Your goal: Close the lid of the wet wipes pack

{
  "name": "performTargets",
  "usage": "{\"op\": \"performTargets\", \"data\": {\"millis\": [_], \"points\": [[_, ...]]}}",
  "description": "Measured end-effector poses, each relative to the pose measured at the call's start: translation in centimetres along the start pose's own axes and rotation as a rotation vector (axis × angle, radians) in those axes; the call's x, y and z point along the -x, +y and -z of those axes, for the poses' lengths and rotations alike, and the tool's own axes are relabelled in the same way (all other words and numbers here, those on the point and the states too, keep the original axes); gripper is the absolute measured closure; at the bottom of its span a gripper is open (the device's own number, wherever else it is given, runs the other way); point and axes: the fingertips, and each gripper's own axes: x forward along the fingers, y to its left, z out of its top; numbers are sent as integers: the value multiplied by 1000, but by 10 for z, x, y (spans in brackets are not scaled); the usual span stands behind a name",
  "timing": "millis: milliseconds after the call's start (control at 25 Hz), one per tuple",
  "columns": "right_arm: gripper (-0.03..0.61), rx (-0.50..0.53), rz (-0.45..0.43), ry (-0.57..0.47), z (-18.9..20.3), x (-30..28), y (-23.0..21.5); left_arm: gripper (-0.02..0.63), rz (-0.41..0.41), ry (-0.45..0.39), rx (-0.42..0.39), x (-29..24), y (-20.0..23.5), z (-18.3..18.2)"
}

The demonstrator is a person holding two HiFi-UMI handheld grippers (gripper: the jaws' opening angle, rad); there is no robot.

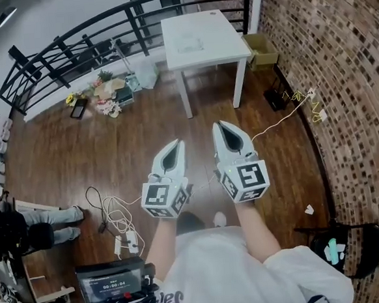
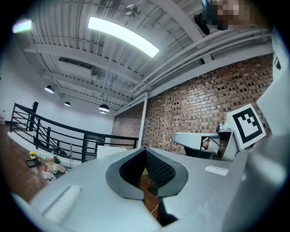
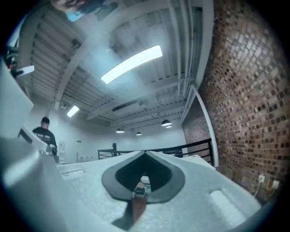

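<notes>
We see white left gripper [image 1: 176, 144] and white right gripper [image 1: 222, 124], jaws clenched on nothing | pale flat pack [image 1: 190, 46], probably the wipes, lies on white square surface [image 1: 232, 47], well ahead of both; right nearer.

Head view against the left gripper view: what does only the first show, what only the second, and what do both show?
Only the head view shows the person's forearms, a black chair and a screen on the floor. Only the left gripper view shows the ceiling with its long lamp. Both show the left gripper with jaws shut and empty, the right gripper, the brick wall and the black railing.
</notes>
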Motion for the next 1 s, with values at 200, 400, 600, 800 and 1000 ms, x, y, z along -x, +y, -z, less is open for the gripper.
{"op": "performTargets", "data": {"millis": [200,400,600,800,1000], "points": [[589,33,-15,34,20,-50,-35,598,-37,-6,19,-51,29,3],[589,27,-7,124,61,-103,-76,598,-15,16,-9,-125,63,18],[589,88,-19,145,62,-203,-113,598,-3,-8,28,-231,123,11],[589,99,-14,159,60,-308,-135,598,39,-35,30,-315,182,-15],[588,83,-52,182,75,-387,-137,598,-1,-46,11,-372,252,-28]]}}
